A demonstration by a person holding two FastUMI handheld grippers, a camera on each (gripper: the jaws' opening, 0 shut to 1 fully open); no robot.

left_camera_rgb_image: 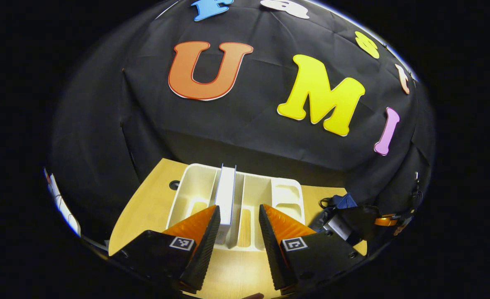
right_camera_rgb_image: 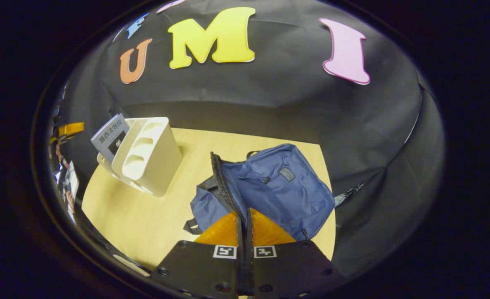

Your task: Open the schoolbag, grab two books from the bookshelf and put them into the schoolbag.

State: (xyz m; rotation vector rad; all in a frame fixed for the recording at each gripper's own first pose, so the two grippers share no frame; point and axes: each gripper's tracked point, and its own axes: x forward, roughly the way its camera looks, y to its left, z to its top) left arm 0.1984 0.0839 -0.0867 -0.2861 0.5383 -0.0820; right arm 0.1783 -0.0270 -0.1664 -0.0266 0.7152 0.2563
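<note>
**Reaching for the book, bag held by its zip edge**

Facing the bookshelf (left_camera_rgb_image: pixel 236 203) w/ the left gripper (left_camera_rgb_image: pixel 240 226): its two orange-and-black fingers stand wide apart, nothing between them. One white book (left_camera_rgb_image: pixel 226 199) stands upright in a slot left of the shelf's middle, spine edge toward the camera, its lower end just beside the left finger's tip; can't tell if they touch. Shelf is a cream plastic rack w/ several dividers, sitting on the light wood table (left_camera_rgb_image: pixel 145 207). To the right of the shelf in the left gripper view, the schoolbag (left_camera_rgb_image: pixel 344 203) shows as a dark blue lump, w/ the other gripper in front of it, partly hidden at the edge.

In the right gripper view, the right gripper (right_camera_rgb_image: pixel 245 232) has its fingers pressed together on the schoolbag's (right_camera_rgb_image: pixel 282 187) zip edge; a black strip of the opening runs up from between the tips. Bag lies on the table (right_camera_rgb_image: pixel 145 216), zip parted along its left side, flap sagging. Bookshelf (right_camera_rgb_image: pixel 147 155) stands well apart to the left, a grey-covered book (right_camera_rgb_image: pixel 110 137) leaning in its far side.
</note>
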